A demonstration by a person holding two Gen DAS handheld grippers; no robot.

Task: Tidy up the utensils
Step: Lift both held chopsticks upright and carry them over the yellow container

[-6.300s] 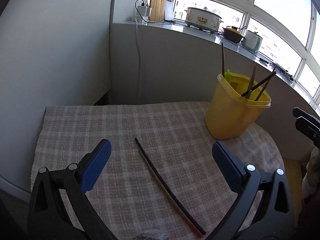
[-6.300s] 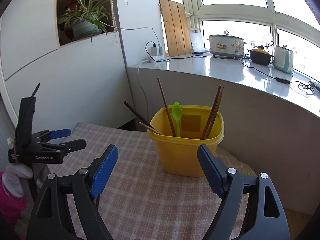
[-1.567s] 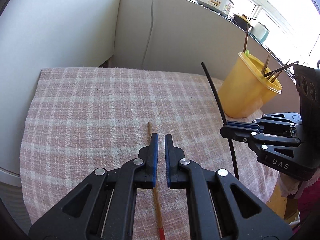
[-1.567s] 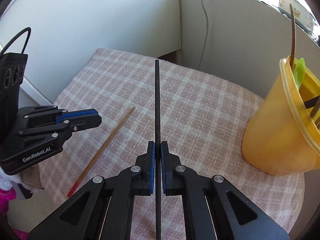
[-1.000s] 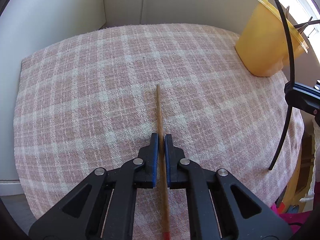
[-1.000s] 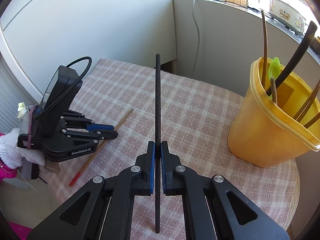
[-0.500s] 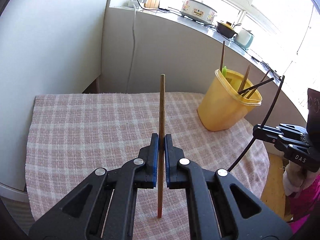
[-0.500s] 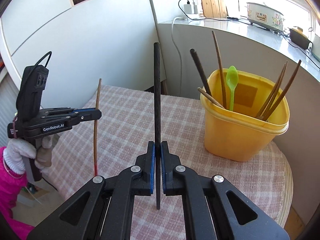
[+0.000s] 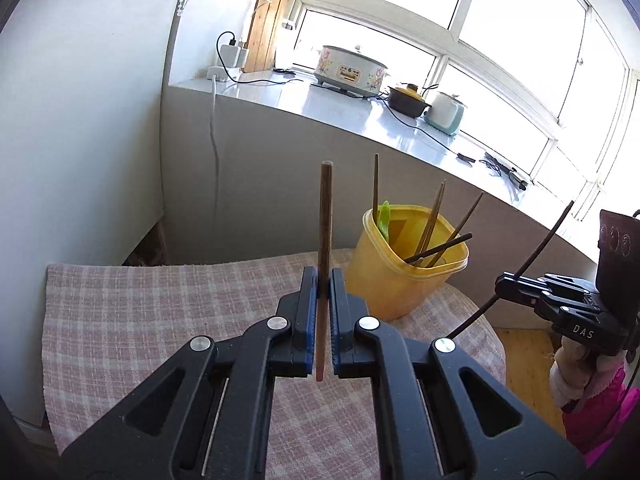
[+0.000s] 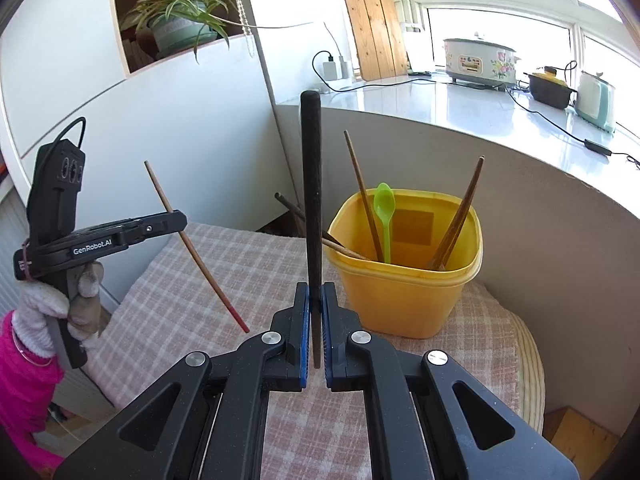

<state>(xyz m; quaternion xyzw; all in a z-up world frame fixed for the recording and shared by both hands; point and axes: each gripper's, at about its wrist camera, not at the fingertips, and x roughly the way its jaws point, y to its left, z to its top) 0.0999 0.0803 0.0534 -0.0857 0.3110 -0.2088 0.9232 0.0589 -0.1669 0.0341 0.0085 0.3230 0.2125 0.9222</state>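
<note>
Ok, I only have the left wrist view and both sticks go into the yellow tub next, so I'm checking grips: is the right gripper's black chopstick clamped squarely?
Observer: Yes. The right gripper is shut on the black chopstick, which stands upright with most of its length above the jaws.
Operator: And mine looks dead straight from here. Is it?
Observer: No. From the side, the brown chopstick in the left gripper is tilted, red tip lowest, over the checked cloth.
Operator: Any room in the tub?
Observer: Looking into the yellow tub, the green spoon stands bowl-up mid-tub, chopsticks lean left and right, and the front looks free.
</note>
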